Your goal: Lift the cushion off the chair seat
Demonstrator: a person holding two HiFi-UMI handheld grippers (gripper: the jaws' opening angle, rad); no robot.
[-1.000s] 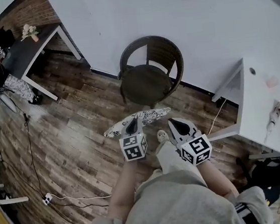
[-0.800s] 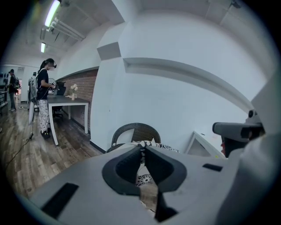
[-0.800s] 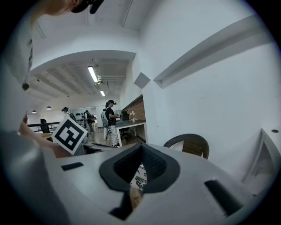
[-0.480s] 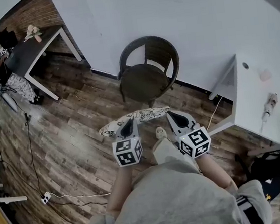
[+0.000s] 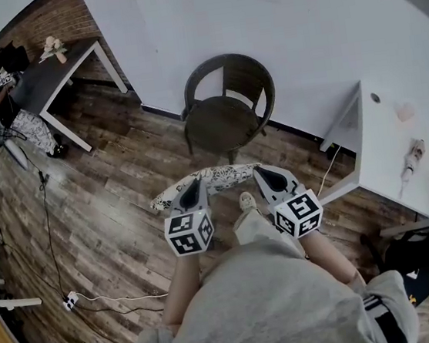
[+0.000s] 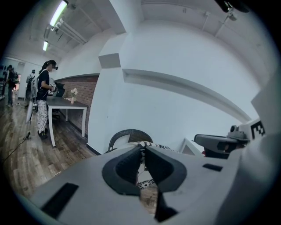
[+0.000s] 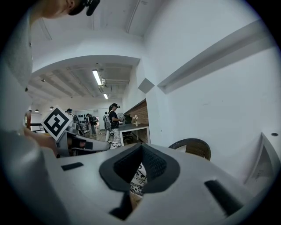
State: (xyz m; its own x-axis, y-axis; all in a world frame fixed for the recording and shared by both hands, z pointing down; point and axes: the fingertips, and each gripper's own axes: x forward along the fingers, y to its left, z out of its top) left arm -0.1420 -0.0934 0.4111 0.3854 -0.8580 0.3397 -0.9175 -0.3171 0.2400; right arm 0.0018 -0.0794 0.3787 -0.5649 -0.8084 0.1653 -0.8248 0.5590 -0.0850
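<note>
Holding the cushion [image 5: 214, 178] clear of the chair [image 5: 227, 118], left gripper [image 5: 193, 186] and right gripper [image 5: 265, 174] side by side, fingers pinched shut on its near edge; slightly higher than a second ago.

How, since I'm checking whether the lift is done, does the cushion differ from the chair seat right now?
The cushion is pale with a dark print; the chair seat is plain and dark. The cushion hangs in the air close to the person, pinched along its near edge by the left gripper and the right gripper; the chair seat sits bare, farther off by the wall. Both seem rounded in outline.
</note>
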